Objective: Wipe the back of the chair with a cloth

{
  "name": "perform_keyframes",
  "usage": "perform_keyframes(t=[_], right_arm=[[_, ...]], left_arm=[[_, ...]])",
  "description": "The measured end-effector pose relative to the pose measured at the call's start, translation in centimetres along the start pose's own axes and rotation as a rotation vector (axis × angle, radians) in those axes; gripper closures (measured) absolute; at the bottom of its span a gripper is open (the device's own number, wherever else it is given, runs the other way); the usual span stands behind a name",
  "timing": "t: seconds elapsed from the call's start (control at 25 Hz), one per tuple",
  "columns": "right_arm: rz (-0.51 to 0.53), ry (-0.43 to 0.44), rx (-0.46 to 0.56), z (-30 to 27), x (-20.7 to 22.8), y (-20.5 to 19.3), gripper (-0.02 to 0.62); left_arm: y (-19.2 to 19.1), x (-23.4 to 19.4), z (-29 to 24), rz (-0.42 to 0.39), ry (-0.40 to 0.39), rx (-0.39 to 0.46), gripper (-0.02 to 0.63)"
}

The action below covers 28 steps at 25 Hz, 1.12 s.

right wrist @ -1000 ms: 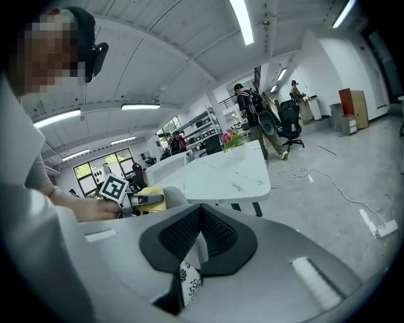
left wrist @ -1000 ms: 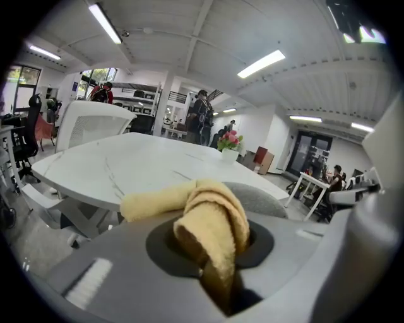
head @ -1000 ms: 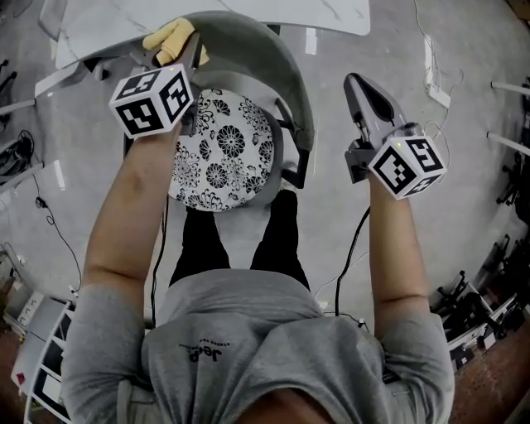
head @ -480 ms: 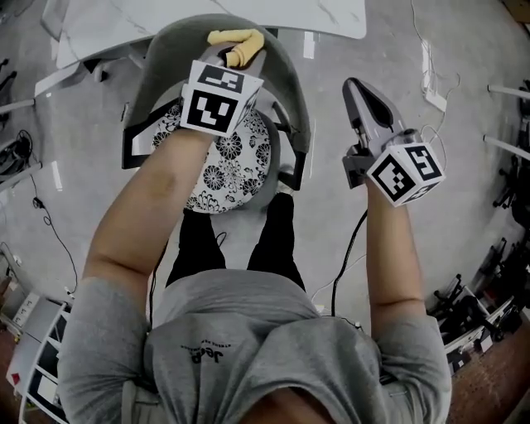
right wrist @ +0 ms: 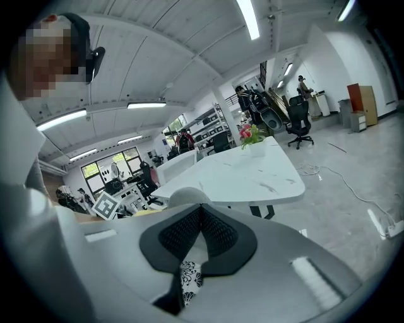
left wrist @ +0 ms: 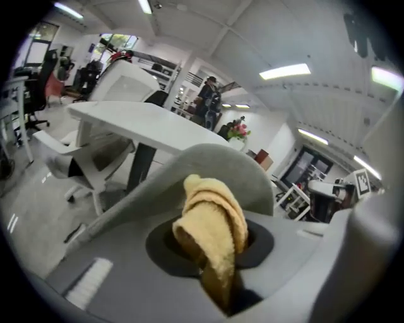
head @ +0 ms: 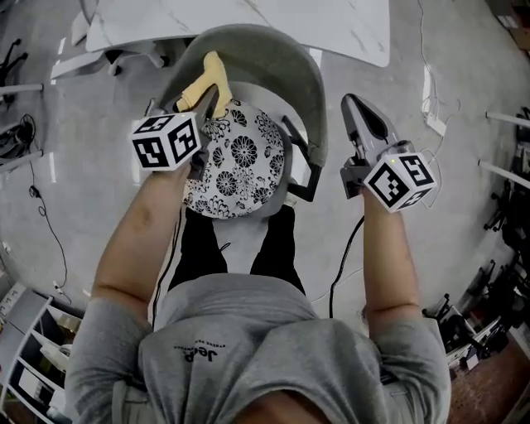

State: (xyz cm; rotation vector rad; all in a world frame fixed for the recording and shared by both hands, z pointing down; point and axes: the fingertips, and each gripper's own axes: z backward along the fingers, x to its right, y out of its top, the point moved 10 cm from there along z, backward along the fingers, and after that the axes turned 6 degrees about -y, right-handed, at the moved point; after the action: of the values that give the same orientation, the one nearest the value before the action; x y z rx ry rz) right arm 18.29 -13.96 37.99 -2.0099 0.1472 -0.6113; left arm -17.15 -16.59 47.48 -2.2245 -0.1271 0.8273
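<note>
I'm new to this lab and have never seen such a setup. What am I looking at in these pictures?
No robot here: a person holds a two-jaw gripper in each hand, and the patterned cube on each is part of it. The head view looks down from a camera on the person's head; each gripper view comes from a camera riding on that gripper. The left gripper is shut on a yellow cloth at the chair back. The right gripper is shut and empty, off to the side. The seat cushion is floral; a white table stands beyond.
</note>
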Motion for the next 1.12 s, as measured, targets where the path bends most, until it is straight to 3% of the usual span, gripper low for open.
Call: perform_keyframes(t=[0.24, 0.4, 0.52, 0.68, 1.12], right_arm=[[-0.004, 0.016, -0.021, -2.1, -2.2, -0.2, 0.591], [-0.008, 0.015, -0.036, -3.1, -3.3, -0.2, 0.592], [-0.017, 0.025, -0.041, -3.4, -3.4, -0.4, 0.592], [-0.019, 0.022, -0.039, -3.1, -3.0, -0.2, 0.592], [-0.050, -0.054, -0.020, 0.6, 2.0, -0.2, 0.592]], left_arm=[[-1.4, -6.6, 4.9, 0.187, 0.144, 0.092, 0.476], [-0.6, -7.9, 6.5, 0.236, 0.186, 0.171, 0.476], [-1.0, -8.0, 8.4, 0.232, 0.228, 0.213, 0.476], [-2.1, -8.2, 8.6, 0.212, 0.254, 0.179, 0.476], [0.2, -6.5, -2.5, 0.074, 0.267, 0.042, 0.476]])
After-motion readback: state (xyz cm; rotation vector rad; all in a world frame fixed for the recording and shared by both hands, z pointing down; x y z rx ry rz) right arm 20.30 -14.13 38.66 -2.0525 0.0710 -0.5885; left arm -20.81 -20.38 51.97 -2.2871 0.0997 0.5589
